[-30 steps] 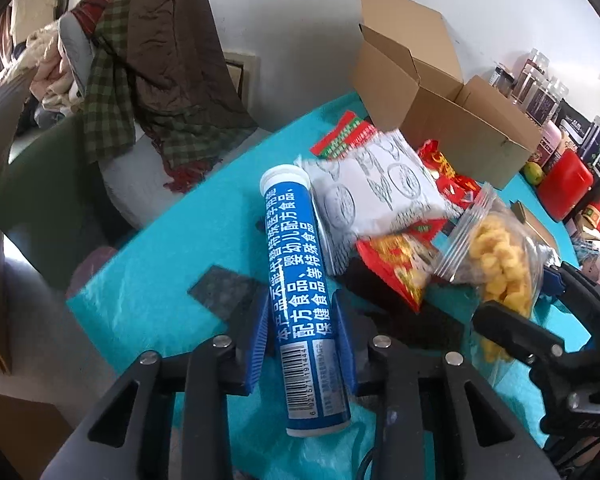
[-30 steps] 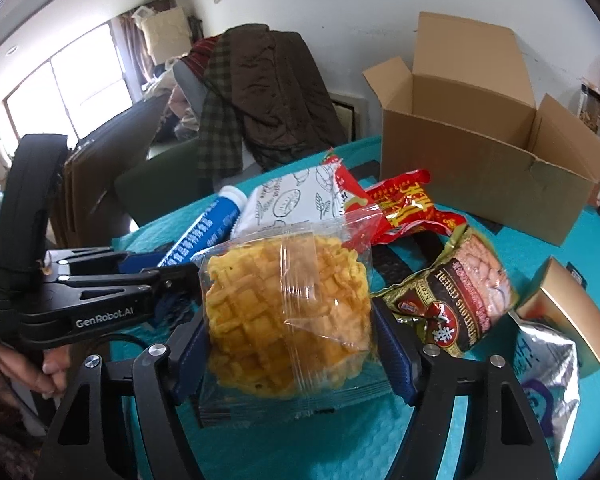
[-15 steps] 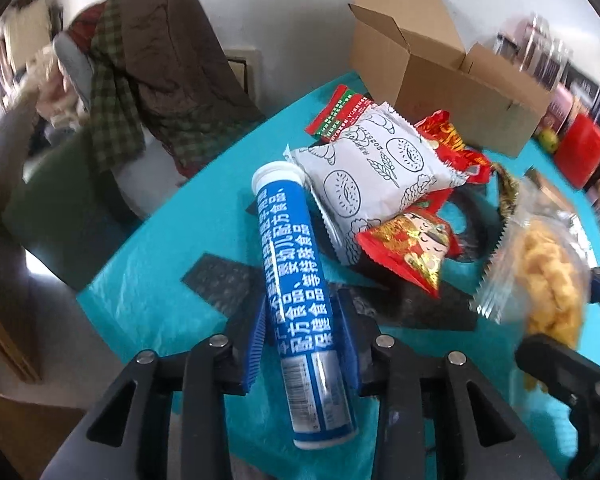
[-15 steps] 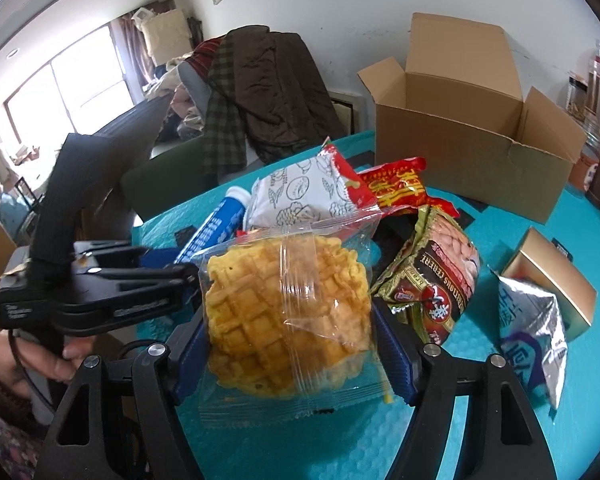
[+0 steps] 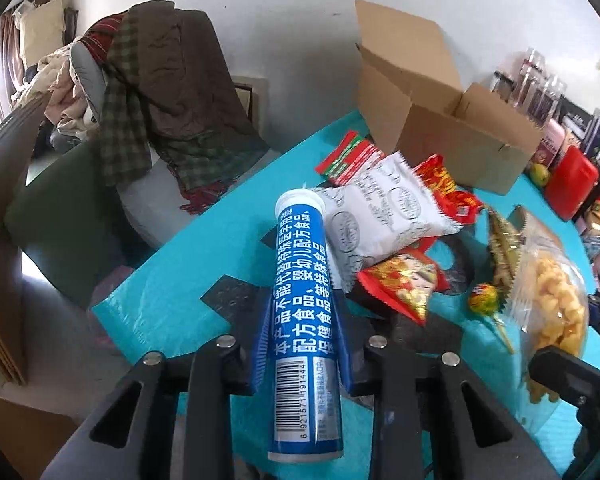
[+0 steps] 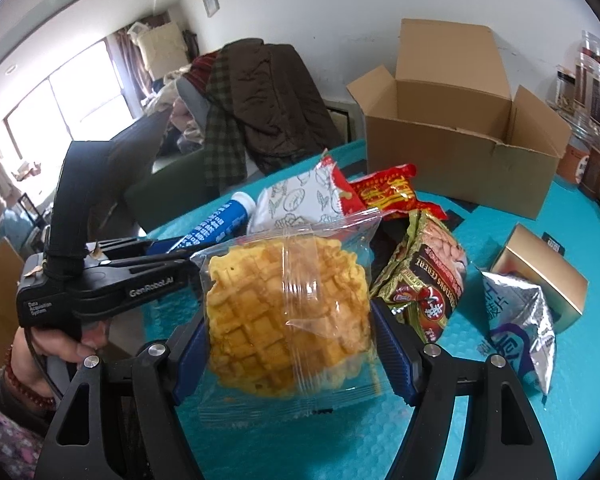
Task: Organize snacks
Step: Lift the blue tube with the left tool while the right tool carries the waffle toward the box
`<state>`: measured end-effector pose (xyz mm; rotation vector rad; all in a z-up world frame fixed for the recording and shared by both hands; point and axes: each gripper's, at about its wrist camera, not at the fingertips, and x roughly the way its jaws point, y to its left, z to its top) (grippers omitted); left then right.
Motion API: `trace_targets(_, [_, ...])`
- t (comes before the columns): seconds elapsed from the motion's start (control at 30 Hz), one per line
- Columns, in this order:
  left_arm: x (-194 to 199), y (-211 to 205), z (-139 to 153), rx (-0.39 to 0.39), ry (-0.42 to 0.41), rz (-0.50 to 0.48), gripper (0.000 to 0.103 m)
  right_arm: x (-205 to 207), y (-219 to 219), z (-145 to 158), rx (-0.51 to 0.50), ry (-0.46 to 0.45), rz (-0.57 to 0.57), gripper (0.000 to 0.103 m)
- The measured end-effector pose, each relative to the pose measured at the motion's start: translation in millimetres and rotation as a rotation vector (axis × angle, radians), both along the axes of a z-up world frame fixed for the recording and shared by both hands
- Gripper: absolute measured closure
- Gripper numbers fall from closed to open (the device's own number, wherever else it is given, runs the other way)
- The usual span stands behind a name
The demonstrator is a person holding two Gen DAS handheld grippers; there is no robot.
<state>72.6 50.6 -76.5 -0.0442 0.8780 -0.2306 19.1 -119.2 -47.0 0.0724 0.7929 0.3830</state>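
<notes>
A teal-covered table (image 6: 500, 432) carries loose snacks before an open cardboard box (image 6: 456, 168). The left gripper (image 5: 304, 344) has its jaws clamped on a blue tube (image 5: 304, 308), the right gripper (image 6: 290, 344) on a bagged waffle (image 6: 288, 316), both apparently lifted for boxing. Next, each must clear the white packet (image 5: 380, 216) and red packets (image 6: 388, 192) lying between.

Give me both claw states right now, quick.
Left claw: closed on the blue tube, having just tightened.
Right claw: closed on the bagged yellow pastry.
</notes>
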Motion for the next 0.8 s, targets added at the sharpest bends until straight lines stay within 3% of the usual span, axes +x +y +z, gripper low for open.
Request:
trace_targets(0.43, [-26.3,-18.3,42.0,-0.083,-0.070,-0.094,0.075,-21.0,-13.8,27.3,0.034,-0.060,-0.018,0.029])
trace_targets(0.8, [-15.5,-57.4,75.6,-0.147,-0.163,-0.234,0.075,-22.7,-45.1,53.7,0.043,-0.116,-0.094,0.029])
